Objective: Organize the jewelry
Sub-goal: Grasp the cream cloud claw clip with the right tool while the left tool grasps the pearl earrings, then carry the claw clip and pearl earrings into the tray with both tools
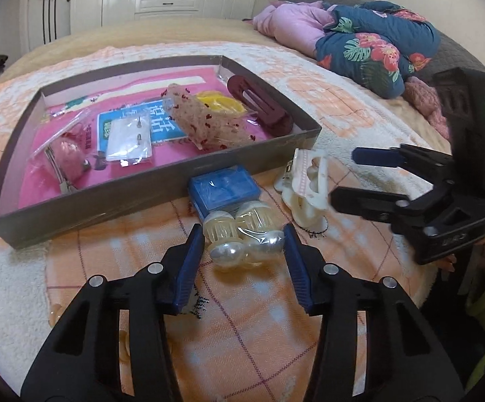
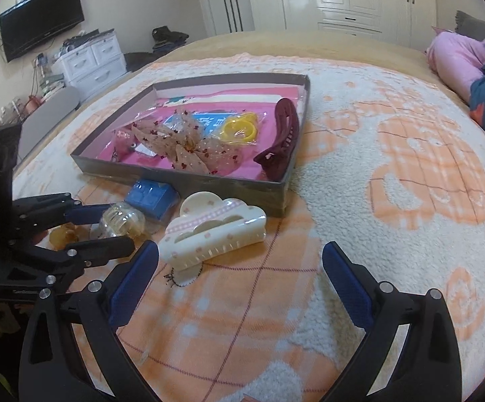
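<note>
The left gripper [image 1: 244, 234] was spread wide, its blue pads bracketing a clear packet of pearl hair clips [image 1: 242, 238] on the blanket [image 2: 393, 174], apparently lined up to close on it, though neither pad clearly touched it. The right gripper [image 2: 239, 258] was also spread and empty, with a cream cloud-shaped claw clip [image 2: 212, 231] just ahead of its left pad. A small blue box [image 1: 224, 191] lay against the near wall of the shallow grey tray [image 1: 108, 197], just beyond the packet. Inside the tray, seemingly already sorted, were a dotted mesh bow [image 2: 182, 144], a yellow clip [image 2: 239, 129], a maroon claw clip [image 2: 279, 137] along the right wall, and an earring card [image 1: 130, 140]
</note>
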`<state>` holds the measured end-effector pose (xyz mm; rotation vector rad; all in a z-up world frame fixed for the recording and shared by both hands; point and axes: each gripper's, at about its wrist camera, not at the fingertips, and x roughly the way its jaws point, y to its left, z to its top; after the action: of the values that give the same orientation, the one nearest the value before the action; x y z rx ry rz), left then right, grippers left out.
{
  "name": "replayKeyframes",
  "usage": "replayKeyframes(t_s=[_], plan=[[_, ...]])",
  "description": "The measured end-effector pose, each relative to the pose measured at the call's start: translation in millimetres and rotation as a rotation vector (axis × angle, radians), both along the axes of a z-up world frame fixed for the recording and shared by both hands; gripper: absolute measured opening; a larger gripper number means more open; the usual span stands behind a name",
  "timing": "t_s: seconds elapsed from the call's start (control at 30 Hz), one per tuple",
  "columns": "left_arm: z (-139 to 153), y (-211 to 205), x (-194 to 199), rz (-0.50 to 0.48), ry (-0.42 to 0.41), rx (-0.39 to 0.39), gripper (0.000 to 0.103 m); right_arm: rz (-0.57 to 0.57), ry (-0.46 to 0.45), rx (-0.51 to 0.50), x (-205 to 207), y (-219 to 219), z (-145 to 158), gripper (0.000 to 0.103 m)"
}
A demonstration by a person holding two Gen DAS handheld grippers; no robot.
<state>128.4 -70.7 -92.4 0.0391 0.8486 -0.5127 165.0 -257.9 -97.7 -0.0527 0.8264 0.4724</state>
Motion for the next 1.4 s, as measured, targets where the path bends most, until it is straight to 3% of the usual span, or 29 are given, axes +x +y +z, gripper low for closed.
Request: replayKeyframes(t_s=[0.43, 0.5, 0.6, 1.13, 1.4], plan=[[13.2, 26.2, -5.9, 0.045, -0.012, -0.048, 0.039, 0.059, 0.022, -0.035, 13.1, 21.7, -12.1, 0.095], [16.4, 28.5, -6.9, 0.050, -0.019, -0.056, 0.039, 0.061, 0.013, -0.034, 13.0, 23.7, -11.7, 0.079], [19.3, 30.2, -7.8, 0.054, -0.027, -0.059, 0.039, 0.059, 0.012, -0.037, 11.4, 24.9, -12.5, 0.070], [44.5, 67.7, -8.8, 0.145, -0.094, -0.104, 0.039, 0.089, -0.108, 0.040, -31.4, 39.4, 28.1, 0.070], [55.6, 91.1, -6.3, 0.207, -0.131, -0.116, 0.039, 0.122, -0.143, 0.059, -33.6, 61.7, 45.7, 0.070]])
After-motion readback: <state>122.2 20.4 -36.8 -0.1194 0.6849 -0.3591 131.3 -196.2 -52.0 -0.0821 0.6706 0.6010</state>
